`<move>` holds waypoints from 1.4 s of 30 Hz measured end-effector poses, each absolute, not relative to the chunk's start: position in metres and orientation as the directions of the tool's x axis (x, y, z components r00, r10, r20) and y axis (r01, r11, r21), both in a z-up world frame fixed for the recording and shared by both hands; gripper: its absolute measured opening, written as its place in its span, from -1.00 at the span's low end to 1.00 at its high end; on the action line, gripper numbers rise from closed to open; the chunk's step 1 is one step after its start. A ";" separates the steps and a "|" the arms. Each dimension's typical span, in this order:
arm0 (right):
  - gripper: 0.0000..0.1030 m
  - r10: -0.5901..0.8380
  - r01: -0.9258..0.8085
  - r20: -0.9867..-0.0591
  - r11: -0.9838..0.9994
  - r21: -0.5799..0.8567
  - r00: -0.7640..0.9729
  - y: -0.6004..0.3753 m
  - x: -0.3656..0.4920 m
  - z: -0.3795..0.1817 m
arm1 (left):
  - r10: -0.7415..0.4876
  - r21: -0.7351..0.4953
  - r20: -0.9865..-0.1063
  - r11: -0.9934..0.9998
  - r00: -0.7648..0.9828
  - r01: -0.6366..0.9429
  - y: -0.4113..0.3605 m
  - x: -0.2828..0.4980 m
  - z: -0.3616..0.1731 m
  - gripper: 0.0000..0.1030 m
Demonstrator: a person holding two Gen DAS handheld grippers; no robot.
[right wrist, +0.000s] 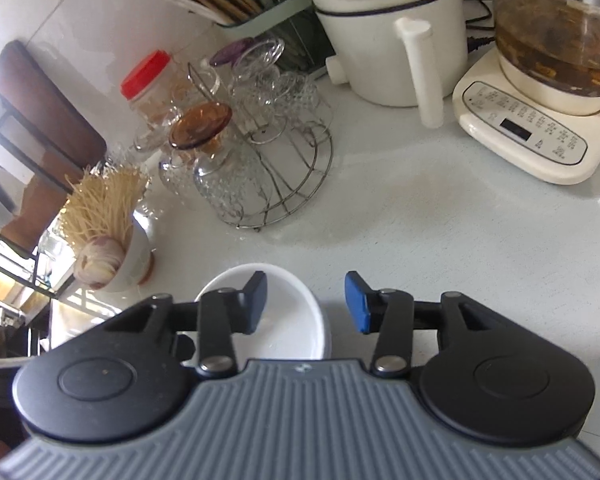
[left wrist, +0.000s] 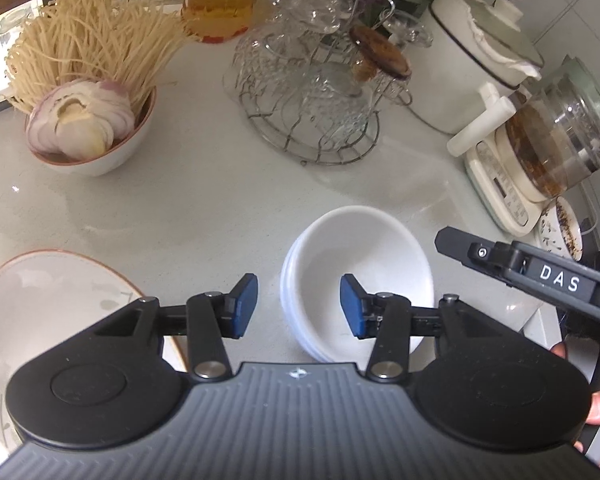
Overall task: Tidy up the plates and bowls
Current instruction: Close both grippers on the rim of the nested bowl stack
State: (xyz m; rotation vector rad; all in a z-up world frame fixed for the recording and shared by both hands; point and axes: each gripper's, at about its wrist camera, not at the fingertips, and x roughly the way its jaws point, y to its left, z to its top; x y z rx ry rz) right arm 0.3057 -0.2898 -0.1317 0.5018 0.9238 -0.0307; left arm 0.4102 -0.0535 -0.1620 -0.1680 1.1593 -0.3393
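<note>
A stack of white bowls stands on the pale counter, just ahead of my left gripper, which is open and empty; its right pad hangs over the bowl's near rim. A white plate with a brown rim lies at the lower left. My right gripper is open and empty, its left finger over the white bowl stack. The right gripper also shows at the right edge of the left wrist view.
A bowl with noodles and sliced onion stands at the back left. A wire rack of glass cups is behind the bowls. A white pot and a glass kettle on its base stand at the right.
</note>
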 end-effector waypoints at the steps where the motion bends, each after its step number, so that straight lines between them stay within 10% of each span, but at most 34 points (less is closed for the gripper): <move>1: 0.03 0.185 0.243 -0.769 0.882 0.405 0.612 -0.292 0.305 -0.132 | -0.351 -0.307 -0.867 0.935 0.355 0.176 -0.054 0.410 -0.162 0.00; 5: 0.58 0.195 0.263 -0.759 0.861 0.436 0.621 -0.301 0.301 -0.137 | -0.358 -0.313 -0.862 0.933 0.358 0.179 -0.056 0.411 -0.163 0.20; 14: 0.56 0.285 0.297 -0.760 0.796 0.527 0.584 -0.318 0.300 -0.166 | -0.388 -0.342 -0.856 0.921 0.342 0.188 -0.055 0.413 -0.178 0.22; 27: -0.25 0.360 0.300 -0.779 0.775 0.556 0.514 -0.305 0.294 -0.196 | -0.459 -0.441 -0.836 0.888 0.302 0.128 -0.047 0.410 -0.204 -0.02; 42: -0.47 0.388 0.262 -0.764 0.778 0.572 0.515 -0.304 0.303 -0.200 | -0.449 -0.436 -0.845 0.893 0.289 0.111 -0.052 0.415 -0.211 -0.18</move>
